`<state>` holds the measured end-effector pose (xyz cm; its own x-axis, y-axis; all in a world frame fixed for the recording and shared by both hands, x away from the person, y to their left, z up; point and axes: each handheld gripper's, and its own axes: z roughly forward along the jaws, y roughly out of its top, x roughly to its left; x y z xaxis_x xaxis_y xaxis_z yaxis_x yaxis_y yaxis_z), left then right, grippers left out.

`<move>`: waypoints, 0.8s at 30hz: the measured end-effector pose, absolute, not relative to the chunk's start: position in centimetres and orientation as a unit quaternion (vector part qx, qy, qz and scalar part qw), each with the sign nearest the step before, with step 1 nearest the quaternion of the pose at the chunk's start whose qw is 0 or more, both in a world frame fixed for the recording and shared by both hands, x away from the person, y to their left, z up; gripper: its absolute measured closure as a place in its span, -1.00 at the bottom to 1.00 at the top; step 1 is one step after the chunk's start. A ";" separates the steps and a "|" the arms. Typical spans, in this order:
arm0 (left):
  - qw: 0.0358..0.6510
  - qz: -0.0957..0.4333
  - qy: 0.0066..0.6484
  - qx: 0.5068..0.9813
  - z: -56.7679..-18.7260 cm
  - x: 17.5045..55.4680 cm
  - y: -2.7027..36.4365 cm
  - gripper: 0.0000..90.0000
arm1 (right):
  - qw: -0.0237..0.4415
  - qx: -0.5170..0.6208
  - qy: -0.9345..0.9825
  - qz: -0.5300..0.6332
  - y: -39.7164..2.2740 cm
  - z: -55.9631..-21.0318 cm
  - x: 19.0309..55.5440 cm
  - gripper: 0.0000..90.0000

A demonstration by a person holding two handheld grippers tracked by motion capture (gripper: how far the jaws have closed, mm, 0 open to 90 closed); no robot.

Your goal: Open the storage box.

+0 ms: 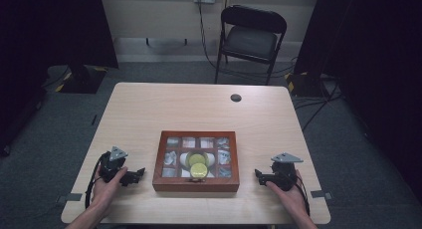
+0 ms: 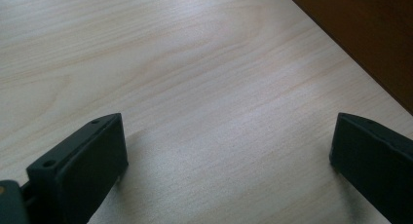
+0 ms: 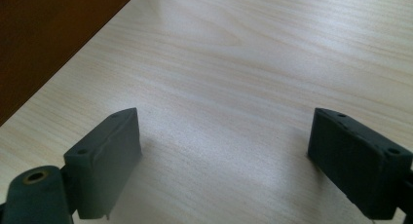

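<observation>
A shallow, dark reddish-brown wooden box (image 1: 195, 185) with an open top sits at the near middle of the pale wood-grain table (image 1: 149, 109). Its inside is split into small square compartments around the rim, each holding pale, greyish contents too small and blurred to identify. In the larger central space lie two round yellow-green discs (image 1: 198, 165), one at 12 o'clock of the other and touching it, resting on something white whose shape cannot be made out.

The left gripper (image 1: 137, 175) rests on the table at 9 o'clock of the box, near it but apart; in the left gripper view its black jaws are spread wide over bare wood, with the box's brown wall (image 2: 370, 34) cut off at the 2 o'clock corner. The right gripper (image 1: 259, 175) lies at 3 o'clock of the box, also apart; its jaws likewise stand wide with nothing between them, the box wall (image 3: 44, 39) filling the 10 o'clock corner.

A small dark round cap (image 1: 236, 97) sits at the table's 12 o'clock edge. A black folding chair (image 1: 253, 37) stands beyond.
</observation>
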<state>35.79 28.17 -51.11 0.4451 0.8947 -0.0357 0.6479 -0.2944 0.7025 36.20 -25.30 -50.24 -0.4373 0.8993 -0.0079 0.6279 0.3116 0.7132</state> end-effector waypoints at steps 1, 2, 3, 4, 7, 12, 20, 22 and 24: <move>0.332 0.186 0.492 0.783 -51.1 35.8 28.2 -1.00 | 0.209 0.488 0.782 0.326 -25.3 -50.2 36.2 -0.75; 0.333 0.186 0.492 0.783 -51.1 35.8 28.2 -1.00 | 0.209 0.488 0.782 0.326 -25.3 -50.2 36.2 -0.75; 0.332 0.186 0.492 0.783 -51.1 35.8 28.2 -1.00 | 0.207 0.488 0.782 0.327 -25.3 -50.2 36.2 -0.74; 0.332 0.186 0.493 0.783 -51.1 35.8 28.2 -1.00 | 0.207 0.491 0.780 0.328 -25.3 -50.2 36.2 -0.72; 0.332 0.186 0.492 0.783 -51.1 35.8 28.2 -1.00 | 0.204 0.493 0.779 0.329 -25.4 -50.1 36.2 -0.68; 0.331 0.186 0.492 0.783 -51.1 35.8 28.2 -1.00 | 0.201 0.481 0.788 0.327 -24.9 -49.6 36.1 -0.64; 0.331 0.186 0.492 0.783 -51.1 35.8 28.2 -1.00 | 0.190 0.456 0.790 0.363 -24.3 -48.1 35.4 -0.51; 0.331 0.187 0.492 0.783 -51.1 35.8 28.2 -1.00 | 0.190 0.454 0.785 0.376 -24.4 -47.7 35.2 -0.48; 0.331 0.186 0.492 0.783 -51.1 35.8 28.2 -1.00 | 0.189 0.451 0.783 0.384 -24.5 -47.3 35.1 -0.44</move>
